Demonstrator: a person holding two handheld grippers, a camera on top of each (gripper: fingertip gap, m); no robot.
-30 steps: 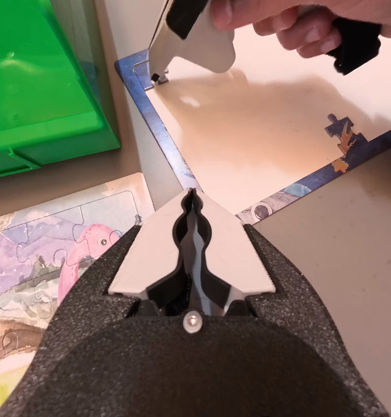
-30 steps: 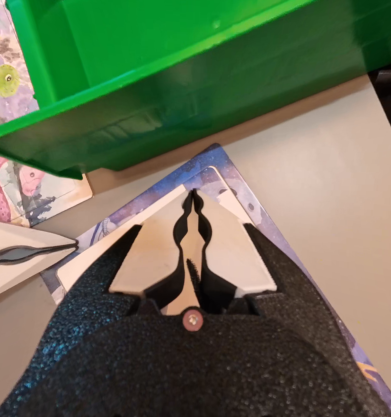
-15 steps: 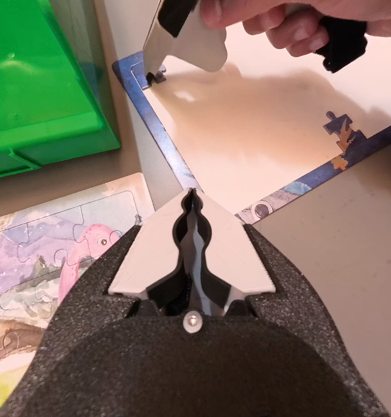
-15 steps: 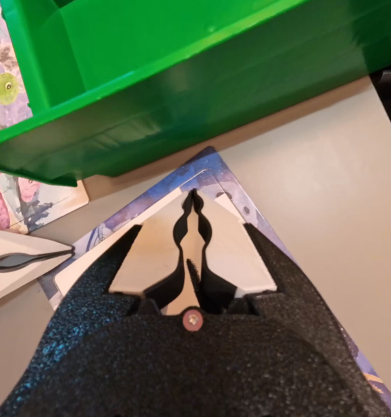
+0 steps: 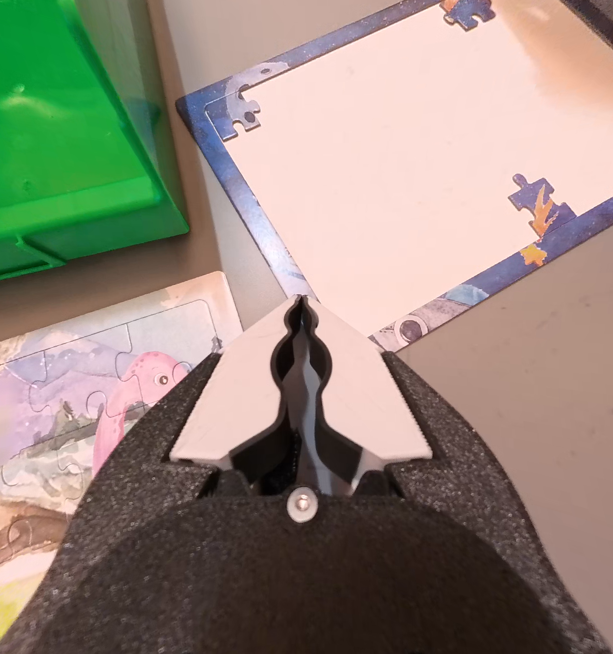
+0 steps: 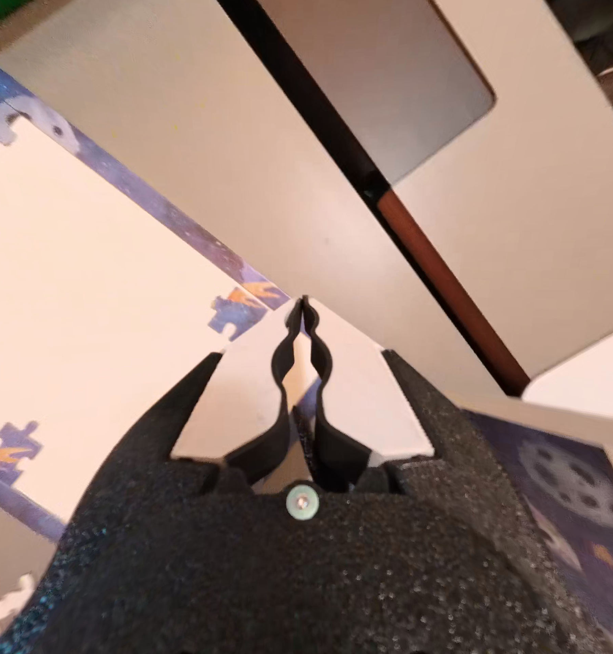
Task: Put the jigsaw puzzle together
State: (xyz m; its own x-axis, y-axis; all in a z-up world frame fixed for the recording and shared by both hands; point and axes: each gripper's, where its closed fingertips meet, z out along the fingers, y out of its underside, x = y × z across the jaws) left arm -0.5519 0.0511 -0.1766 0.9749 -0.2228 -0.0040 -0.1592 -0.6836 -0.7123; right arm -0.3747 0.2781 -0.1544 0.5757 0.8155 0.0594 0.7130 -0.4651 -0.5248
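Left gripper [image 5: 302,299]: your white fingers with black wavy pads are pressed tip to tip, nothing between them; tips sit over the near corner of the puzzle tray.
Right gripper [image 6: 302,300]: pinched closed at the tips too, empty; it hangs over the tray's far edge beside a seated corner piece.
Puzzle tray [image 5: 262,226]: blue-bordered cardboard frame with bare cream inside, flat on the beige table [image 5: 510,424], mostly unfilled.
Seated pieces: blue moon-print corner piece [image 5: 243,113] in the corner nearest the bin; blue piece with orange flame [image 5: 538,205] at the right border; another blue piece [image 5: 469,10] at the top corner.
Green plastic bin [image 5: 67,148]: left of the tray, just beside it, not touching.
Finished pastel dinosaur puzzle board [image 5: 85,382]: near left, partly hidden under your left gripper body.
Dark box with moon print [image 6: 552,495]: bottom right of the right wrist view, blurred.
Black and brown table gap [image 6: 368,177]: beyond the tray.
Change: your right gripper has left the bin-side corner and swung away from the bin; the moon piece now lies seated and uncovered there. Left gripper hardly moved.
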